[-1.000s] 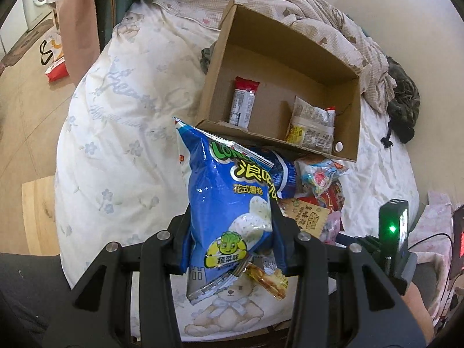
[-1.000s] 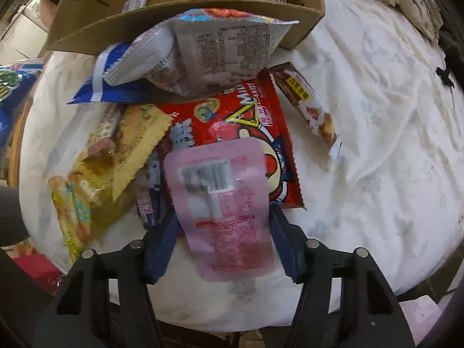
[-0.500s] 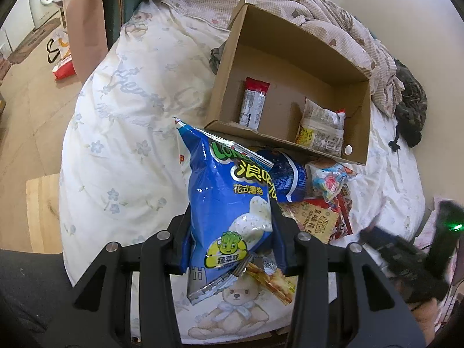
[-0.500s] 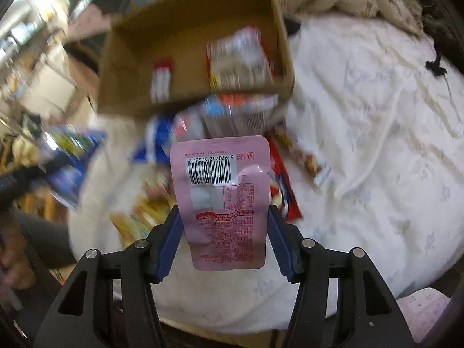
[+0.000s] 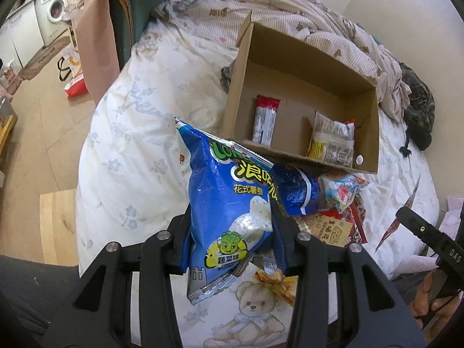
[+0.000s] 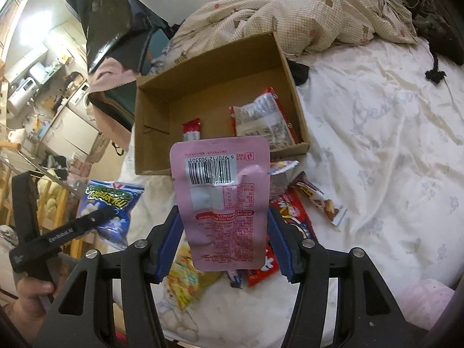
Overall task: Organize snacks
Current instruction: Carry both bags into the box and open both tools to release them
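Note:
My left gripper [image 5: 230,243] is shut on a blue chip bag [image 5: 229,203] and holds it above the bed, short of the cardboard box [image 5: 368,133]. My right gripper [image 6: 224,240] is shut on a pink snack pouch [image 6: 223,200], held in the air in front of the same box [image 6: 150,133]. The box holds a red-topped bar [image 5: 265,121] and a clear noodle packet [image 5: 332,139]. Several loose snacks [image 6: 290,217] lie on the bed below the box. The blue bag also shows in the right wrist view [image 6: 111,208].
The box sits on a white floral sheet [image 5: 139,133] on a bed. A rumpled checked quilt [image 6: 304,17] lies behind it. A dark garment [image 5: 417,110] is at the right edge. Wooden floor [image 5: 37,133] lies to the left.
My right gripper has lifted the pink pouch off the snack pile and up towards the box. My left gripper has risen a little with the blue bag.

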Available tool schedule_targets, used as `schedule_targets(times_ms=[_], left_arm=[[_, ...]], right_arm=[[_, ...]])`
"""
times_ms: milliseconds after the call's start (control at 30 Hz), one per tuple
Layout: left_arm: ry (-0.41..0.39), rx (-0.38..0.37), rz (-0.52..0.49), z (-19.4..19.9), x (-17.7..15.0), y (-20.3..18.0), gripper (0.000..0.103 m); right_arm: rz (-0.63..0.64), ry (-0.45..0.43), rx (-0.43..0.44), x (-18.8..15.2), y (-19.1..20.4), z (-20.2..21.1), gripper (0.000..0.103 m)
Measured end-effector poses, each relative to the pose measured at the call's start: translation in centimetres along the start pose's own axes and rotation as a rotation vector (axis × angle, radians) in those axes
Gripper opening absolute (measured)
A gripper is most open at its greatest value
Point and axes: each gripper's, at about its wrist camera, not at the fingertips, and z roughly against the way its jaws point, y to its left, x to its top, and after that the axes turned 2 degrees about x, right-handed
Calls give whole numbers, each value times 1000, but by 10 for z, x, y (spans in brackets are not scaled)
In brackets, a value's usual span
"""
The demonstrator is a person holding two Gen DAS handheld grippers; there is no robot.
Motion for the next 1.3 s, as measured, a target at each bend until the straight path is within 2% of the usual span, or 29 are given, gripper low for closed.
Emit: schedule_targets(times_ms=[167,367,700,933,1100,1300], left_arm=[[-35,-24,-20,12,11,-10,39],[-105,-54,-62,29,47,-30,39],[-142,-17,-174,6,102,-64,39],[-154,18,-235,-32,111,-81,39],[-142,32,-268,-57,106,-84,40],[-118,-24,-245,-74,108,-78,40]], right_arm=[[1,-25,29,10,5,7,59],[-29,-73,28,39,-2,12,60],[1,-86,17,92,4,-19,60],[1,-44,23,116,6,-58,60],[3,-12,19,114,0,-83,60],[-20,13,24,113,-7,-96,60]])
